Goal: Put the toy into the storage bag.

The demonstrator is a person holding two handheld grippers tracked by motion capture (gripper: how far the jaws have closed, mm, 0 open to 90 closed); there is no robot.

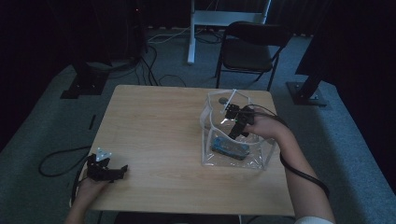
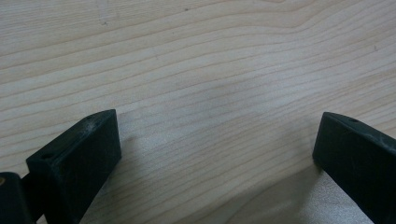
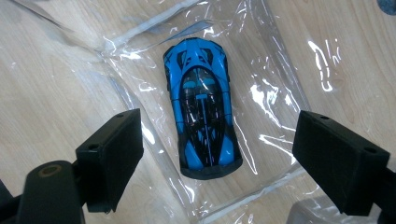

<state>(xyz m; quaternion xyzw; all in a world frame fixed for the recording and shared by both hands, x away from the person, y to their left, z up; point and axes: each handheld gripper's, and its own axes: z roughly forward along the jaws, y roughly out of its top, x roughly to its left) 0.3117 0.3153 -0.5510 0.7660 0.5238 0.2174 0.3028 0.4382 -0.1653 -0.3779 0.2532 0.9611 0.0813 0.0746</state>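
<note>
Over the pale wooden table (image 1: 159, 130), the high view shows a clear, glossy plastic pouch (image 1: 236, 140) standing open at the right, with a small blue and black toy car (image 1: 229, 148) lying on its bottom. The right gripper (image 1: 237, 125) hangs inside the pouch mouth, above the car. The left gripper (image 1: 114, 171) rests near the table's front left corner, well apart. A dark folding chair (image 1: 250, 49) stands behind the table.

Left gripper view: its blunt black jaws are spread wide over bare, grained wood (image 2: 210, 70).

Right gripper view: the right gripper (image 3: 217, 154) is open, its jaws on either side of the sleek toy car (image 3: 203, 107) without touching it, and crinkled film (image 3: 280, 93) surrounds the car.
</note>
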